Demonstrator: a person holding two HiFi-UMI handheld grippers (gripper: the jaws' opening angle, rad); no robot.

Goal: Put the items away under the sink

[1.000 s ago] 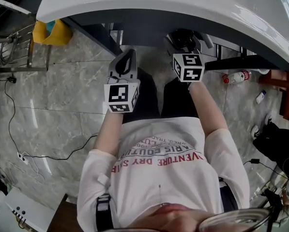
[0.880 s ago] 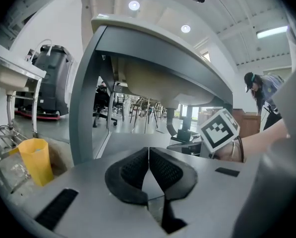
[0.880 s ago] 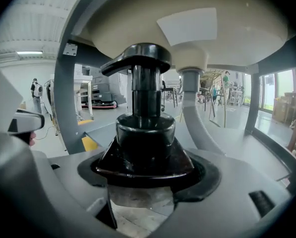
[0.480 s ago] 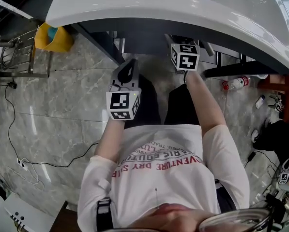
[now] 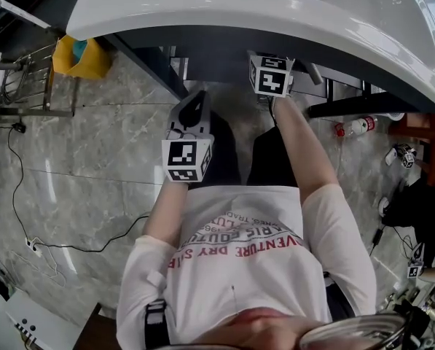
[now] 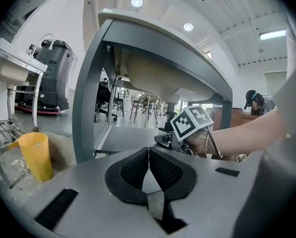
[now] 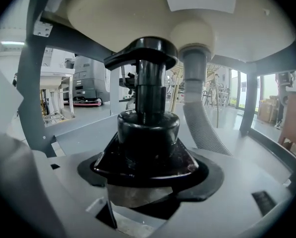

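Clamping one black pump bottle (image 7: 148,128) in the right gripper (image 7: 145,170), jaws closed on the glossy, flaring shoulder below a round collar, narrow stem and flat pump head. Holding it upright beneath the front edge of the smooth white counter (image 5: 202,13), pump head close under the pale rounded basin underside (image 7: 113,14). Standing just beside one grey ribbed drain hose (image 7: 202,118), inside the grey metal frame (image 7: 31,83).

Pressing the two black cross-hatched pads of the left gripper (image 6: 148,155) together, nothing between them, near the counter's front edge and to the left of the right gripper. Carrying two marker cubes, one per gripper, each with black-and-white square patterns (image 5: 269,75) (image 5: 182,159).

Showing one yellow plastic bin (image 6: 36,155) past the counter's left corner, and one white bottle with a red cap (image 5: 355,115) lying on the marbled grey floor (image 5: 93,144) beneath the right end. Reading, upside down in red on the white T-shirt (image 5: 239,268), partly "VENTURE DRY".
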